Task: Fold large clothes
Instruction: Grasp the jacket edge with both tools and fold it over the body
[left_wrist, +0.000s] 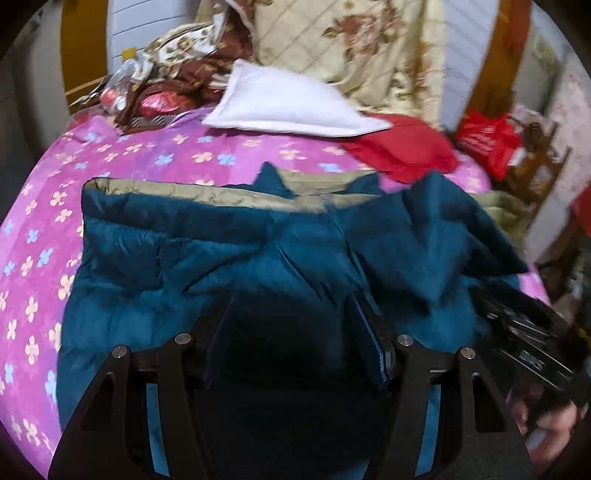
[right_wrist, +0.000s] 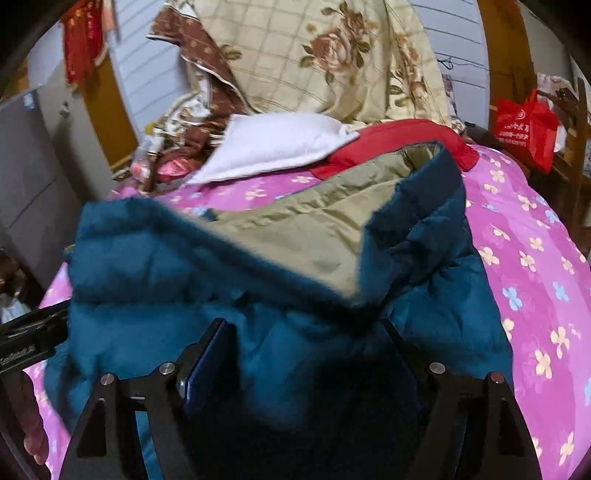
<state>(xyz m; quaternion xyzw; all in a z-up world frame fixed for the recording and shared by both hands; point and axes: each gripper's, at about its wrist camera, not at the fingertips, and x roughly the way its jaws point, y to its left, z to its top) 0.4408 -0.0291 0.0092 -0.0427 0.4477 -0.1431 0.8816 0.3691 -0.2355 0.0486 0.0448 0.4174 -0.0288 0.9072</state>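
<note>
A teal padded jacket (left_wrist: 221, 251) with an olive lining (left_wrist: 207, 194) lies spread on the pink flowered bedcover (left_wrist: 147, 155). My left gripper (left_wrist: 293, 299) hovers over its near part, open, with shadowed fabric below the gap. In the right wrist view, the jacket (right_wrist: 129, 258) shows a blurred teal flap lying across the olive lining (right_wrist: 295, 229). My right gripper (right_wrist: 303, 325) stands wide, and teal fabric bulges up between its fingers, hiding the right one in part. Each gripper shows at the edge of the other's view: the right gripper (left_wrist: 532, 343) and the left gripper (right_wrist: 29, 339).
A white pillow (left_wrist: 288, 103), a red garment (left_wrist: 402, 147) and a heaped floral quilt (left_wrist: 351, 44) lie at the head of the bed. A red bag (right_wrist: 528, 125) hangs on wooden furniture at the right. A grey cabinet (right_wrist: 26, 166) stands at the left.
</note>
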